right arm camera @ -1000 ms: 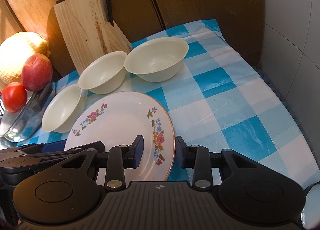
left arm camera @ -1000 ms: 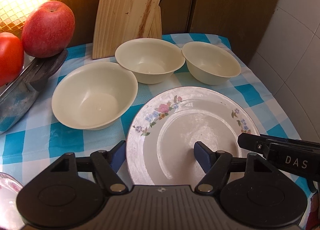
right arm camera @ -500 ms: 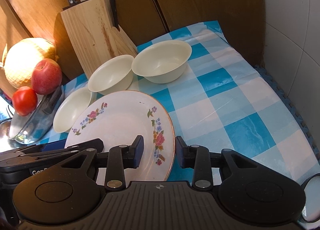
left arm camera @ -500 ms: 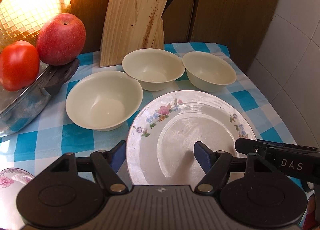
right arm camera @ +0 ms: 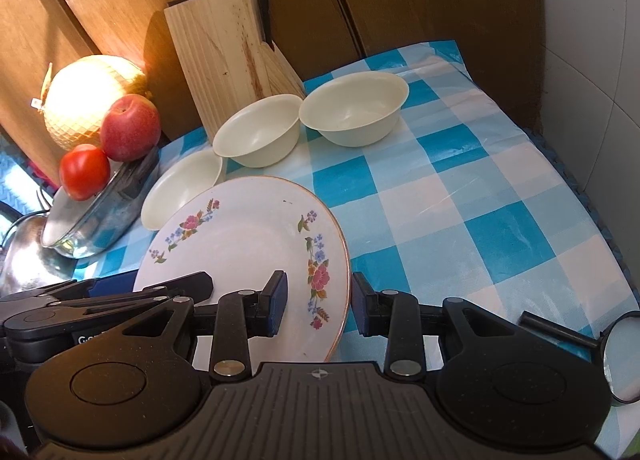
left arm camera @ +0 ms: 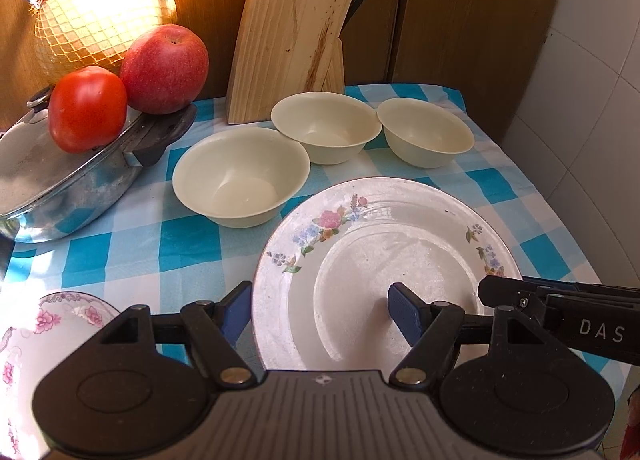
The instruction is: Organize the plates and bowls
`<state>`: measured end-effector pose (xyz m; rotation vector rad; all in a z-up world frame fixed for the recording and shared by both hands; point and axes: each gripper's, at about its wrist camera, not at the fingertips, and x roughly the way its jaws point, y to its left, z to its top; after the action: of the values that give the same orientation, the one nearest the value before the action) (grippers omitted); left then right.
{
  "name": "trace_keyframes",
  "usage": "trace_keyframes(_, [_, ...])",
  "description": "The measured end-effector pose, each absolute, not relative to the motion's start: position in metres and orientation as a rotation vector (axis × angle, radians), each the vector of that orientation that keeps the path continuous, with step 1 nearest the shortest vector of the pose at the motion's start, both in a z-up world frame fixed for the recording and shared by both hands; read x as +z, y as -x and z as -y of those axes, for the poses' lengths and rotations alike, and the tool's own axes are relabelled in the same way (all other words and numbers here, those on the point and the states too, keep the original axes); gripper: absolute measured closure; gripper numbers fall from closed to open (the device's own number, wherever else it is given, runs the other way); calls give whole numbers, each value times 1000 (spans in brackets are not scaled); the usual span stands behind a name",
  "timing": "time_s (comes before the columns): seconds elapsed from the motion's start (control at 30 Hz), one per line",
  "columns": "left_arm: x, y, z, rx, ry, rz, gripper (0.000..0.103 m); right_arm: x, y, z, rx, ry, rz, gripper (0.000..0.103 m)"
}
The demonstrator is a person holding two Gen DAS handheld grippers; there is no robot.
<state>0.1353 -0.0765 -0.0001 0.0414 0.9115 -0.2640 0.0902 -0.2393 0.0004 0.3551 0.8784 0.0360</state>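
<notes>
Warm, hard sunlight enters from the left. The netted yellow melon [left arm camera: 96, 16] is blown out at upper left; the pale wooden knife block [left arm camera: 292, 40] casts a dark shadow. Focus sharp. Fisheye bending and dark vignetting at corners.

White plate [left arm camera: 404, 236] w/ floral rim, 3 cream bowls [left arm camera: 240, 176], blue/white check cloth [right arm camera: 460, 196].

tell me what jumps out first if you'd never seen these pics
The floral plate, close in front, straddled at its rim by both open grippers: left, right. Behind it, three cream bowls sit on the blue checked cloth. Far left, an apple and tomato perch on a pan lid.
</notes>
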Motion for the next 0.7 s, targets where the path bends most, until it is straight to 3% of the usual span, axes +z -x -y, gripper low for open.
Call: trace_keyframes(0.7, [-6,-83,56,-232,-72,-922,38,-7,-46,210,82,-289,-939,60])
